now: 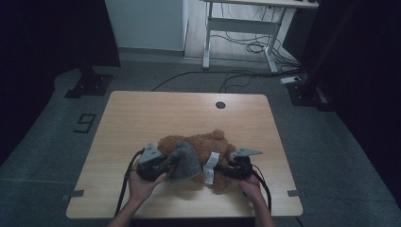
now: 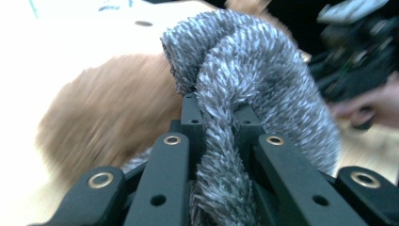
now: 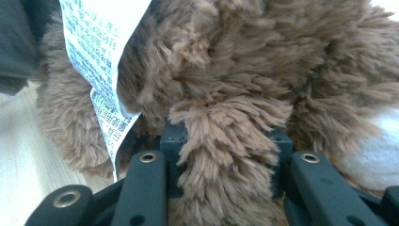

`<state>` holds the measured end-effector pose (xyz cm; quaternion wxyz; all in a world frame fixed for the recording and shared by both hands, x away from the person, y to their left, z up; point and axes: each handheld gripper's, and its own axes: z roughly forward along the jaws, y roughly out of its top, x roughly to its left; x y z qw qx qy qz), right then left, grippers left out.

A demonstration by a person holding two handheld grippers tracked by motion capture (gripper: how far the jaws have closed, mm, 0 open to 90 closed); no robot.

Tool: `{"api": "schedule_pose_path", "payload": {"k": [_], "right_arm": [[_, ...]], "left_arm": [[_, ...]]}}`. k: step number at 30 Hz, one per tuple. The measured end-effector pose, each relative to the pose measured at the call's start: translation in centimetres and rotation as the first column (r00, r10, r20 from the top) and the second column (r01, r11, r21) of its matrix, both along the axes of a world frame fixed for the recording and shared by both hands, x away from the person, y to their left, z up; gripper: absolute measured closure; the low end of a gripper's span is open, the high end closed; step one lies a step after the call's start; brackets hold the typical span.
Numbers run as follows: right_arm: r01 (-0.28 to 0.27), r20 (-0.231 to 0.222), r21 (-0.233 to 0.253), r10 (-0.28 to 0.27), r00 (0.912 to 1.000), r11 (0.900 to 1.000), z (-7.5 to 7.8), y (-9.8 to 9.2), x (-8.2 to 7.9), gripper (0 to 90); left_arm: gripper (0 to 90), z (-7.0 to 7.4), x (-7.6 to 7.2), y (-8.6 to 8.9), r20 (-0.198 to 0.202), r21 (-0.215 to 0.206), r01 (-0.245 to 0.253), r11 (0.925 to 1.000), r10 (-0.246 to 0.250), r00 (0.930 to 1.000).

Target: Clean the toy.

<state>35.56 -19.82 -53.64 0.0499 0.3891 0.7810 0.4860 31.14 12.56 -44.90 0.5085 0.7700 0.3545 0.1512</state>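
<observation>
2 grippers [image 1: 171, 165] [image 1: 226, 169] mid-table, gripping plush [image 1: 203, 144]

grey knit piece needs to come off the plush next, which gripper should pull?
Left, probably. The left gripper is already shut on the grey knit piece, while the right gripper is clamped on the brown plush toy near its white label, so it can anchor.

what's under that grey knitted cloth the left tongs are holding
The brown plush toy lies partly under the grey cloth, which the left tongs pinch. How much of it is covered stays hidden.
</observation>
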Motion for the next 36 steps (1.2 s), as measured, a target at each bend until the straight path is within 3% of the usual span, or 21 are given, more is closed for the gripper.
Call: {"api": "schedule_pose_path", "payload": {"k": [4, 7, 9, 11, 16, 20, 25, 27, 31, 34, 36], "right_arm": [[0.005, -0.004, 0.003, -0.005, 1.0000, 1.000, 0.0, 0.0, -0.1, 63.2], [0.013, -0.010, 0.013, -0.013, 0.9999, 1.000, -0.1, -0.1, 0.0, 63.2], [0.020, -0.011, 0.009, -0.020, 0.9997, 1.000, -0.1, -0.2, 0.0, 63.3], [0.033, -0.016, 0.000, -0.033, 0.9993, 0.999, -0.3, -0.4, 0.1, 63.3], [0.034, -0.025, 0.019, -0.034, 0.9991, 0.999, -0.4, -0.6, 0.1, 63.4], [0.030, -0.023, 0.028, -0.030, 0.9993, 0.999, -0.4, -0.5, 0.1, 63.4], [0.032, -0.024, 0.039, -0.032, 0.9992, 0.999, -0.4, -0.5, 0.0, 63.4], [0.033, -0.027, 0.043, -0.032, 0.9991, 0.999, -0.5, -0.5, 0.0, 63.4], [0.041, -0.030, 0.041, -0.039, 0.9988, 0.998, -0.6, -0.6, 0.1, 63.5], [0.045, -0.031, 0.038, -0.044, 0.9985, 0.998, -0.7, -0.6, 0.2, 63.6], [0.047, -0.032, 0.037, -0.046, 0.9985, 0.998, -0.7, -0.7, 0.2, 63.6]], "left_arm": [[78.9, 1.5, 2.0, -4.4, 0.004, 0.040, 0.037, 0.9985, -0.037, 0.9993], [78.7, 0.3, 3.3, -7.1, -0.012, 0.140, 0.032, 0.9896, -0.031, 0.9995], [78.6, -0.9, 3.8, -7.5, -0.026, 0.144, 0.027, 0.9892, -0.024, 0.9994], [78.6, -1.3, 3.8, -6.7, -0.033, 0.113, 0.019, 0.9934, -0.015, 0.9993], [78.6, -1.3, 3.3, -3.8, -0.013, 0.143, -0.038, 0.9891, 0.040, 0.9991], [78.4, -1.4, 3.0, 0.0, -0.025, 0.098, -0.087, 0.9913, 0.090, 0.9956], [78.4, -1.4, 2.6, 3.7, -0.022, 0.080, -0.153, 0.9849, 0.155, 0.9876], [78.5, -2.1, 2.7, 5.1, -0.038, 0.082, -0.187, 0.9789, 0.190, 0.9810], [78.7, -4.8, 3.3, 7.1, -0.110, 0.121, -0.226, 0.9665, 0.240, 0.9646], [78.7, -6.5, 3.4, 8.0, -0.167, 0.095, -0.231, 0.9684, 0.244, 0.9553], [78.7, -6.3, 3.3, 8.2, -0.166, 0.072, -0.233, 0.9697, 0.242, 0.9560]]}}
